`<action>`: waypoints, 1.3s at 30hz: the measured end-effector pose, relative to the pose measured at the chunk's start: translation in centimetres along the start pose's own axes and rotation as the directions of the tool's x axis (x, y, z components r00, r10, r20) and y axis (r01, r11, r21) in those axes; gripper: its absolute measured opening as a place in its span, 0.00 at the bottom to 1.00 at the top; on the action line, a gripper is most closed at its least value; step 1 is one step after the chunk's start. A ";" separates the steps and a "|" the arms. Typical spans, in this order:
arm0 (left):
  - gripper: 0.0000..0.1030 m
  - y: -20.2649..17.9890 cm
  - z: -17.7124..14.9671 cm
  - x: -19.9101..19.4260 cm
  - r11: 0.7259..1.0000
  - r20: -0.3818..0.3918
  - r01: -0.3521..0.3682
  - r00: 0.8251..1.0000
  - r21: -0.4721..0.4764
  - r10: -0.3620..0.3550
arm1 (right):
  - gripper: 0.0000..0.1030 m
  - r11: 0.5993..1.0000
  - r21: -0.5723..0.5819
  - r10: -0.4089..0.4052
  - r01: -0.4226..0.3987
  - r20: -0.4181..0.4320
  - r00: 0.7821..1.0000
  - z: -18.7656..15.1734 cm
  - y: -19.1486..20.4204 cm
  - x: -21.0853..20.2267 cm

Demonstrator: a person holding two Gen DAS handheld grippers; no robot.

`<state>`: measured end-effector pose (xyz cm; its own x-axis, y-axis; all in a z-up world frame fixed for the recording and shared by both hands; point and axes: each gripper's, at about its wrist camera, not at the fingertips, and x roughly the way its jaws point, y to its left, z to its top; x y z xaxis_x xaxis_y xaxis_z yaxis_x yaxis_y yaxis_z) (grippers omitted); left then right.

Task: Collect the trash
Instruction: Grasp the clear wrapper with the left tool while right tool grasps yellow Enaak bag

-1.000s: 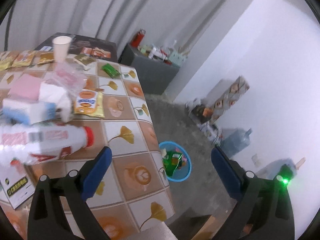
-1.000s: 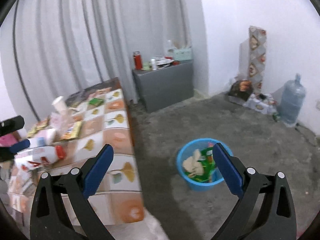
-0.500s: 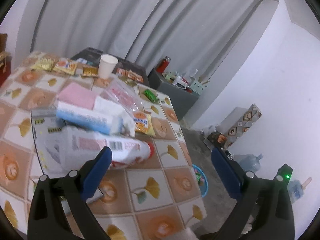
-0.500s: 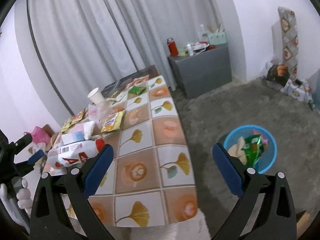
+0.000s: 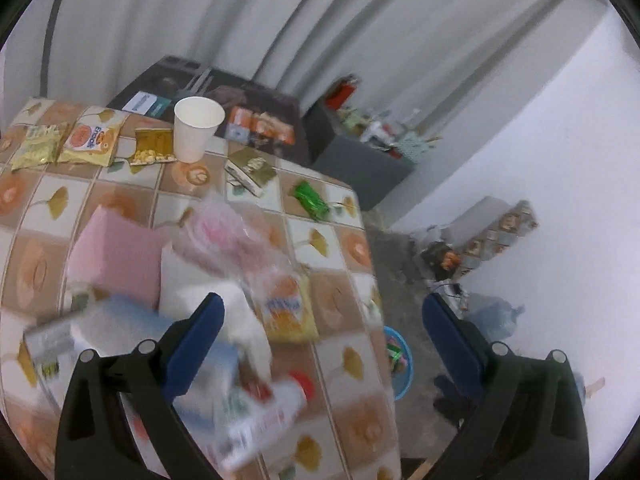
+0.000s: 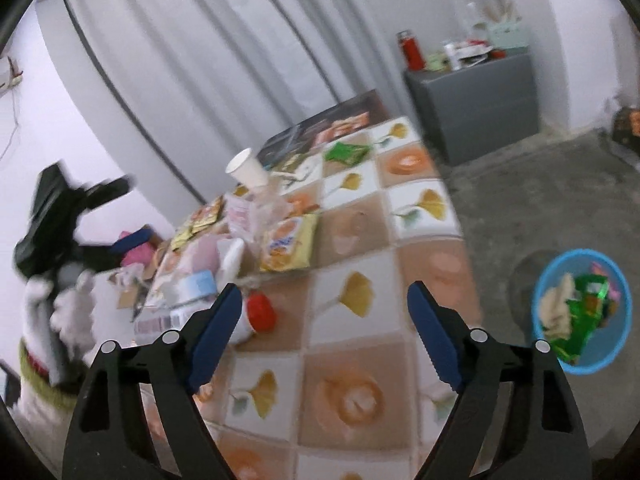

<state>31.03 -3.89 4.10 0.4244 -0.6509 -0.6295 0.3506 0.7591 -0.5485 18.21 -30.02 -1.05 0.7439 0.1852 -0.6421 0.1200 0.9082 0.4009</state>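
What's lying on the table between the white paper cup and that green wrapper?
In the left wrist view, a small gold-and-white box lies on the tiled table between the white paper cup and the green wrapper.

Wrappers litter table (image 5: 100, 200); blue bin (image 6: 582, 312) holds trash.

Blurred in the near field. Left gripper (image 5: 320, 320) spread wide over the tiled counter (image 5: 340, 240), nothing between its fingers (image 5: 196, 340). White paper cup (image 5: 196, 128) upright at 11 o'clock; red-capped bottle (image 5: 264, 416) lying at 6 o'clock; blue basket (image 5: 400, 364) on the floor at 5 o'clock.
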 end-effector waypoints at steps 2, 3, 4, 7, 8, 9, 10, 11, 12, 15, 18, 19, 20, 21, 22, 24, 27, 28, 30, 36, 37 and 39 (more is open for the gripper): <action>0.88 0.7 1.7 2.2 0.997 -0.029 -0.064 0.998 -0.035 0.063 | 0.75 1.000 0.000 0.019 -0.019 -0.035 0.999 0.9 0.3 1.7; 0.88 1.2 2.7 4.0 0.994 -0.061 -0.095 0.994 -0.055 0.091 | 0.74 0.999 0.000 0.032 -0.032 -0.054 0.998 1.5 0.5 2.9; 0.86 1.6 3.2 5.3 0.992 -0.091 -0.111 0.990 -0.060 0.106 | 0.73 0.999 0.004 0.034 -0.034 -0.072 0.997 1.9 0.5 3.9; 0.83 2.5 4.4 8.5 0.979 -0.139 -0.194 0.973 -0.066 0.183 | 0.69 0.999 0.026 0.049 -0.046 -0.129 0.990 2.8 0.4 6.7; 0.81 2.7 4.5 9.3 0.975 -0.150 -0.214 0.967 -0.056 0.204 | 0.67 0.998 0.033 0.050 -0.046 -0.146 0.988 3.1 0.4 7.6; 0.81 2.9 4.7 10.2 0.968 -0.165 -0.245 0.958 -0.045 0.235 | 0.66 0.998 0.039 0.053 -0.047 -0.164 0.985 3.5 0.3 8.6; 0.79 3.1 4.7 10.8 0.963 -0.177 -0.266 0.950 -0.040 0.256 | 0.64 0.998 0.046 0.050 -0.043 -0.178 0.983 3.8 0.2 9.4; 0.76 3.4 4.8 11.1 0.960 -0.184 -0.278 0.946 -0.040 0.266 | 0.63 0.998 0.050 0.049 -0.040 -0.187 0.981 3.9 0.1 9.9; 0.76 3.8 4.7 11.5 0.956 -0.194 -0.291 0.941 -0.041 0.278 | 0.62 0.998 0.054 0.046 -0.036 -0.203 0.978 4.2 0.0 10.7; 0.72 4.5 4.9 12.0 0.947 -0.203 -0.320 0.930 -0.039 0.306 | 0.61 0.998 0.063 0.039 -0.024 -0.243 0.969 4.8 -0.3 12.7; 0.67 5.2 4.9 12.1 0.943 -0.209 -0.327 0.928 -0.062 0.308 | 0.60 0.997 0.073 0.041 -0.020 -0.296 0.954 5.0 -0.7 14.8; 0.65 5.5 5.0 12.1 0.944 -0.214 -0.323 0.929 -0.073 0.302 | 0.59 0.997 0.079 0.044 -0.020 -0.311 0.949 5.1 -0.8 15.4; 0.63 5.8 5.0 12.1 0.945 -0.218 -0.318 0.930 -0.082 0.294 | 0.58 0.996 0.084 0.048 -0.022 -0.326 0.944 5.1 -0.8 15.9; 0.63 6.1 5.0 12.0 0.945 -0.222 -0.313 0.932 -0.091 0.287 | 0.58 0.996 0.084 0.055 -0.029 -0.323 0.945 5.2 -0.7 16.1; 0.62 6.3 5.0 11.9 0.946 -0.223 -0.310 0.933 -0.099 0.283 | 0.57 0.997 0.074 0.048 -0.025 -0.328 0.943 5.3 -0.4 16.3; 0.60 6.6 4.9 11.8 0.947 -0.223 -0.299 0.937 -0.112 0.270 | 0.53 0.998 0.067 0.041 -0.020 -0.338 0.940 5.5 -0.2 16.7; 0.55 6.9 4.7 11.5 0.953 -0.222 -0.278 0.944 -0.125 0.246 | 0.47 1.000 0.012 0.003 0.001 -0.358 0.934 5.6 0.9 17.5; 0.53 6.9 4.7 11.4 0.955 -0.220 -0.270 0.946 -0.123 0.239 | 0.43 1.000 -0.012 -0.012 0.008 -0.364 0.931 5.6 1.2 17.8; 0.48 6.7 4.5 11.2 0.960 -0.216 -0.256 0.949 -0.114 0.228 | 0.38 0.997 -0.078 -0.054 0.027 -0.373 0.926 5.3 2.4 18.3; 0.30 6.2 4.1 10.4 0.970 -0.204 -0.227 0.957 -0.088 0.205 | 0.15 0.961 -0.259 -0.188 0.096 -0.359 0.914 4.2 4.6 18.5; 0.28 6.3 4.0 10.3 0.971 -0.203 -0.224 0.958 -0.086 0.203 | 0.13 0.960 -0.262 -0.188 0.093 -0.363 0.913 4.2 4.6 18.4; 0.25 6.3 3.9 9.9 0.973 -0.198 -0.215 0.961 -0.085 0.195 | 0.11 0.955 -0.279 -0.201 0.102 -0.355 0.913 3.9 4.7 18.3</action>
<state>40.67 -5.51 -3.48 0.3111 -0.4794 -0.8206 0.1788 0.8775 -0.4449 35.02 -23.79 -8.35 0.4220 0.1195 -0.8987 0.0073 0.9908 0.1351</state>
